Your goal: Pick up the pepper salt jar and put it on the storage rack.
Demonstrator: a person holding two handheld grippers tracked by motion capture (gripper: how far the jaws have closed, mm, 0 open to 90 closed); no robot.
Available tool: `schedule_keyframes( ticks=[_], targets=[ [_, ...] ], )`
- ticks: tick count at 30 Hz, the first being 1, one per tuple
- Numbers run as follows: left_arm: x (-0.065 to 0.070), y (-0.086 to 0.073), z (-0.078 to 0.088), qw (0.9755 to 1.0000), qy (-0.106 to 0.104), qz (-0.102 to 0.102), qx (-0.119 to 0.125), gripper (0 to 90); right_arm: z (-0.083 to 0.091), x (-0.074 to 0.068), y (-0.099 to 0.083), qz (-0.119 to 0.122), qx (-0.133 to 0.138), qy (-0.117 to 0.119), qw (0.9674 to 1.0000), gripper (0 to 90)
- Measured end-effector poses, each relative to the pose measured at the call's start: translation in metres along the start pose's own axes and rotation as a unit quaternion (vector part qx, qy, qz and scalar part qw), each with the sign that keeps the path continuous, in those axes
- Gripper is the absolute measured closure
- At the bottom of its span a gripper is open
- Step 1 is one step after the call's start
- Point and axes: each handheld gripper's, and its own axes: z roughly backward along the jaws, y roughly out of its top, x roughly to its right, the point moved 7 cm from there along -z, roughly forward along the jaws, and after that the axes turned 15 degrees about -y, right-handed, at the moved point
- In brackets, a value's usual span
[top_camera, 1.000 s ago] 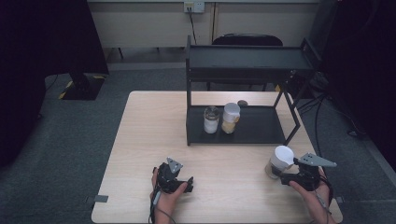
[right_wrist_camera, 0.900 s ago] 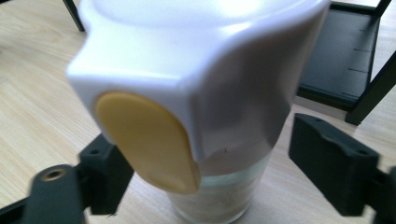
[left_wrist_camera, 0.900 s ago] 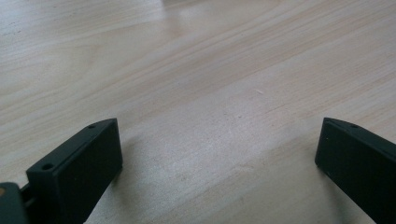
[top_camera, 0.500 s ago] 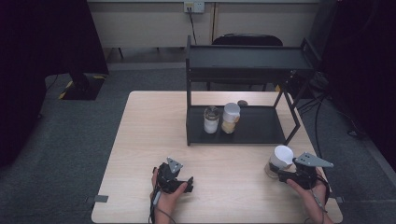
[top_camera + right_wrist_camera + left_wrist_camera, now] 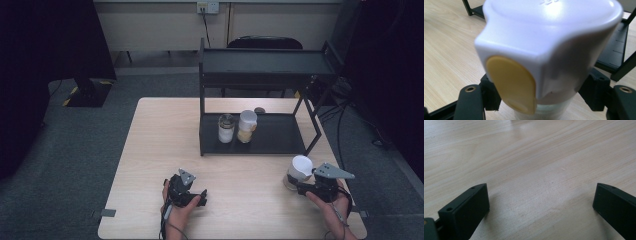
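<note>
The jaws of the right gripper (image 5: 300, 187) have just been closing and are now clamped on the white-lidded jar (image 5: 298, 171), 1 pad at each side of its body below the lid. The jar is seen at 4 o'clock on the table (image 5: 150, 150), upright, its long axis vertical; in the right gripper view the lid's yellow flap (image 5: 511, 83) faces the camera. At 11 o'clock from the jar, well apart, a black 2-tier rack (image 5: 265, 62) is stood, with 2 more jars (image 5: 237, 126) on its lower shelf. The jaws of the left gripper (image 5: 200, 197), at 7 o'clock on the table, are held wide apart with bare wood between them. The jar's contents cannot be made out.
</note>
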Motion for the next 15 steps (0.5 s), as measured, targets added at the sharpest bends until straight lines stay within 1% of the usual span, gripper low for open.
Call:
schedule_keyframes(
  ticks=[3,5,13,15],
  targets=[
    [0.0,0.0,0.0,1.0,0.0,0.0,0.0,0.0,-0.001,0.0,0.002,-0.002,0.001,0.005,1.0,30.6],
    [0.0,0.0,0.0,1.0,0.0,0.0,0.0,0.0,-0.001,0.0,0.004,0.001,0.003,0.004,1.0,30.6],
    [0.0,0.0,0.0,1.0,0.0,0.0,0.0,0.0,-0.002,0.003,0.017,0.002,0.003,0.01,0.9999,30.6],
    [0.0,0.0,0.0,1.0,0.0,0.0,0.0,0.0,-0.003,0.003,0.02,0.005,0.005,0.009,0.9999,30.6]
  ],
)
